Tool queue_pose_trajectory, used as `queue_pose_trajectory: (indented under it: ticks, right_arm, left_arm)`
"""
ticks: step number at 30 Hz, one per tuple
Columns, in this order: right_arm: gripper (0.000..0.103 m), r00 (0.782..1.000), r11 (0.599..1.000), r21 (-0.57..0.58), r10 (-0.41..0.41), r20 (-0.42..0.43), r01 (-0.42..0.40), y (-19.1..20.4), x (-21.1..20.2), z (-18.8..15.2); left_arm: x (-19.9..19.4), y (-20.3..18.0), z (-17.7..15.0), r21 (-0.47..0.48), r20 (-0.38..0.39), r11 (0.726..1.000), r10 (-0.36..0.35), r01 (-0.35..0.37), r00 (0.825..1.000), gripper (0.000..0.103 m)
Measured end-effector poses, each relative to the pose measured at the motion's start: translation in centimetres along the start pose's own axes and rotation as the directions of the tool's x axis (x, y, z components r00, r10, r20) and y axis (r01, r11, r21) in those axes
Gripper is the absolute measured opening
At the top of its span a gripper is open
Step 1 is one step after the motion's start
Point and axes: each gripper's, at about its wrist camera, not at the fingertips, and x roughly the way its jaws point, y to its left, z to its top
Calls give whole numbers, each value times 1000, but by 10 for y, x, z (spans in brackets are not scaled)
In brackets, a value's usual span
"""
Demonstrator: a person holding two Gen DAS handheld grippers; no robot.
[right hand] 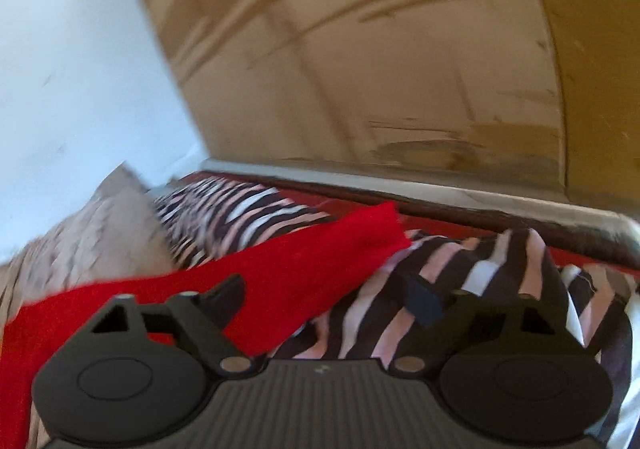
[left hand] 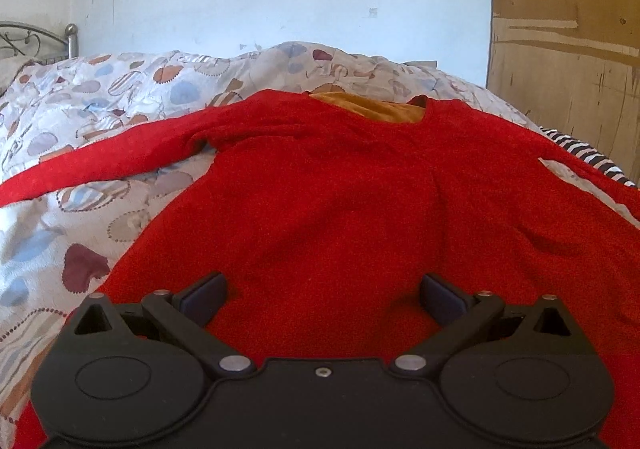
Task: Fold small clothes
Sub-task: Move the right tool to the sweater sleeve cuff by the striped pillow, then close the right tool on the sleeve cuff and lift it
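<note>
The red knitted long-sleeved sweater lies spread flat on the quilted bedcover with a pattern of hearts, its neck away from the camera and showing an orange-brown lining. The left gripper hangs low over the hem with its jaws wide apart and nothing between them. In the blurred right wrist view, one red sleeve lies across a black, white and pink striped cloth near the worn brown wooden wardrobe; the right gripper is also open, just above the sleeve, not pinching it.
</note>
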Motion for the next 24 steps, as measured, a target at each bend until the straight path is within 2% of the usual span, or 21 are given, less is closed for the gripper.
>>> queue_pose_trajectory:
  ticks: [3,5,6,7,11,14,17,20,24]
  right_arm:
    - [72,998,998,32,-55,7,55,-2,10,8]
    - [53,998,995,77,-64,-3,64,-4,19,14]
    - [29,996,992,94,-87,-14,88,-4,24,17]
    - [14,993,988,96,-119,-22,120,-4,29,19]
    - [8,986,986,2,-169,9,169,11,35,33]
    - [7,989,983,-134,-115,88,126,44,19,47]
    - [7,985,958,-278,-18,170,65,91,-2,61]
    - [7,967,912,-409,99,233,5,145,-24,67]
    - [7,922,823,-559,288,261,-99,222,-59,58]
  left_arm:
    - [0,-1,-1,4,10,1000,5,-5,1000,103]
    - [-1,-1,-2,3,12,1000,5,-5,1000,103]
    - [-1,-1,-2,3,12,1000,5,-5,1000,103]
    - [-1,-1,-2,3,12,1000,5,-5,1000,103]
    - [-3,2,2,3,-7,1000,-9,9,1000,102]
    - [-13,7,18,1,-61,1000,-8,8,998,102]
    - [-28,19,31,-62,-30,997,-36,35,999,102]
    - [-35,27,39,-71,-15,996,-46,45,999,102]
    - [-40,39,45,-92,-15,995,-24,23,1000,102]
